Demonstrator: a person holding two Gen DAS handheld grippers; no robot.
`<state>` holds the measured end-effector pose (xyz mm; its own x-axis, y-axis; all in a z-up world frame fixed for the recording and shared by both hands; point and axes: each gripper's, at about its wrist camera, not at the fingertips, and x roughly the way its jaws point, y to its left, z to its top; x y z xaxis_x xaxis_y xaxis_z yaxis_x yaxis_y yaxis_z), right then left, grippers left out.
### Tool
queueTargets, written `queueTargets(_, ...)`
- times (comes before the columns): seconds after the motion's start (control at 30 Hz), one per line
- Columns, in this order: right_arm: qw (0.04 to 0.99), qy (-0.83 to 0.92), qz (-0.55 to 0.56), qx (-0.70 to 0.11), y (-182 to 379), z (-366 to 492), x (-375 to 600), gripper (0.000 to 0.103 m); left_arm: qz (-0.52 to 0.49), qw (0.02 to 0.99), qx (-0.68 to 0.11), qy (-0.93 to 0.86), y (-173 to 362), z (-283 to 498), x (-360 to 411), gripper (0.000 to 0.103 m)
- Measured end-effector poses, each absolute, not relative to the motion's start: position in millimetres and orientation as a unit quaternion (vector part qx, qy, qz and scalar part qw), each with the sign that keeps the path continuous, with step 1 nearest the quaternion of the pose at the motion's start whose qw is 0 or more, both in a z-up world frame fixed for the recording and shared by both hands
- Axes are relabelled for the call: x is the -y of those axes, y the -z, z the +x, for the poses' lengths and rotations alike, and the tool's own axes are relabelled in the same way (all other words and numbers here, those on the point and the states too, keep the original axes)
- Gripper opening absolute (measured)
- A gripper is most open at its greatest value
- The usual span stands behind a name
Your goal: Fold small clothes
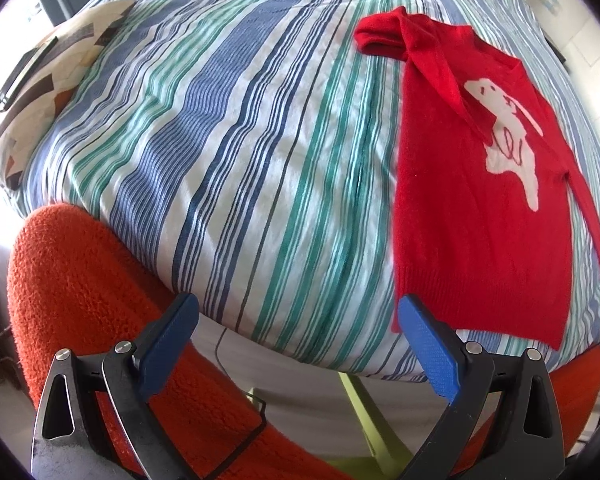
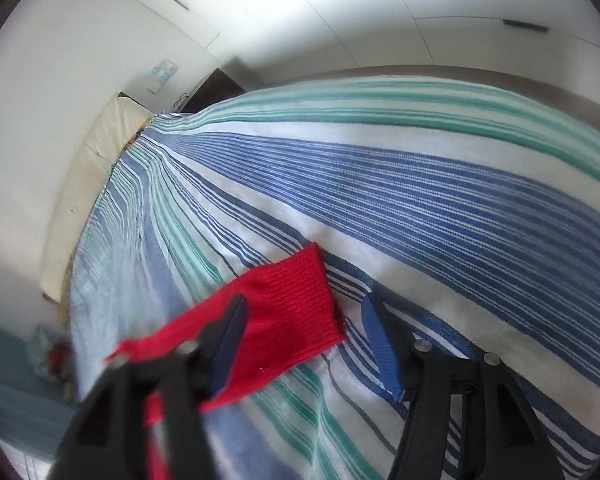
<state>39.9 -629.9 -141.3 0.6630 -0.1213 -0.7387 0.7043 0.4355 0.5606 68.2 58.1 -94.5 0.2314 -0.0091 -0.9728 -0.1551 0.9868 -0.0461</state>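
In the left wrist view, a patterned pillow (image 1: pixel 56 76) lies at the far left edge of the bed, on the striped bedspread (image 1: pixel 228 128). An orange fleece surface (image 1: pixel 84 280) fills the lower left, under the left gripper (image 1: pixel 296 344). The jaws of this gripper stand wide apart with nothing between them. Its blue fingers (image 1: pixel 432 352) hang over the near edge of the bed. To the right, the red sweater (image 1: pixel 480 208) lies flat on the bedspread, front up, with a white dog figure on the chest. One sleeve is folded across the body toward the collar; the other sleeve runs down the right side.

In the right wrist view, a cream headboard (image 2: pixel 88 184) stands at the left against the wall. The red sleeve cuff (image 2: pixel 292 308) rests on the bedspread, between the jaws of the right gripper (image 2: pixel 300 328). These jaws stand partly open; the left pad lies over the sleeve, the right pad is clear of it. No grip on the cloth is visible
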Motion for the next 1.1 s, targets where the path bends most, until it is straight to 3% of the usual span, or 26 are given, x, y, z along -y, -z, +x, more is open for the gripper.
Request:
queueTargets(0.13, 0.796, 0.304, 0.438, -0.288, 113.9, 16.9, 626.4, 0.060, -0.029, 0.796, -0.603, -0.037, 80.7, 86.2, -52.1, 0.100)
queueTargets(0.37, 0.856, 0.266, 0.342, -0.282, 51.6, -16.7, 560.0, 0.068, 0.036, 0.862, -0.504, 0.036, 22.2, 145.4, -17.0, 0.101)
queueTargets(0.5, 0.890, 0.215, 0.281, -0.288, 38.5, -31.4, 497.8, 0.076, 0.134, 0.877, -0.447, 0.115, 29.8, 174.9, 41.4, 0.100)
queueTargets(0.6, 0.894, 0.191, 0.264, -0.308, 42.3, -33.6, 471.1, 0.077, 0.194, 0.838, -0.477, 0.181, 71.1, 195.5, 90.2, 0.096)
queueTargets(0.67, 0.895, 0.188, 0.259, -0.311, 43.2, -31.3, 466.0, 0.077, 0.116, 0.827, -0.527, 0.156, 96.5, 220.8, 91.6, 0.089)
queueTargets(0.73, 0.894, 0.190, 0.253, -0.318, 44.1, -29.3, 464.8, 0.077, 0.000, 0.809, -0.574, 0.128, 120.6, 244.2, 79.5, 0.089)
queueTargets(0.87, 0.890, 0.190, 0.255, -0.326, 48.4, -25.3, 468.2, 0.077, -0.120, 0.808, -0.572, 0.074, 154.4, 259.9, 68.7, 0.086)
queueTargets(0.93, 0.888, 0.190, 0.255, -0.331, 50.0, -21.8, 468.4, 0.077, -0.146, 0.822, -0.547, 0.053, 160.3, 260.4, 68.9, 0.073)
queueTargets(0.97, 0.887, 0.190, 0.254, -0.335, 51.4, -20.0, 468.1, 0.077, -0.157, 0.829, -0.534, 0.052, 161.2, 260.5, 68.2, 0.048)
queueTargets(1.0, 0.887, 0.189, 0.252, -0.338, 51.8, -18.0, 467.0, 0.077, -0.164, 0.830, -0.530, 0.056, 162.6, 261.7, 67.3, 0.009)
queueTargets(1.03, 0.886, 0.188, 0.250, -0.342, 52.6, -16.3, 466.0, 0.077, -0.170, 0.823, -0.539, 0.056, 164.8, 264.3, 64.4, 0.004)
queueTargets(1.1, 0.888, 0.187, 0.243, -0.344, 52.5, -14.4, 463.1, 0.077, -0.203, 0.813, -0.542, 0.067, 158.5, 264.0, 48.7, 0.003)
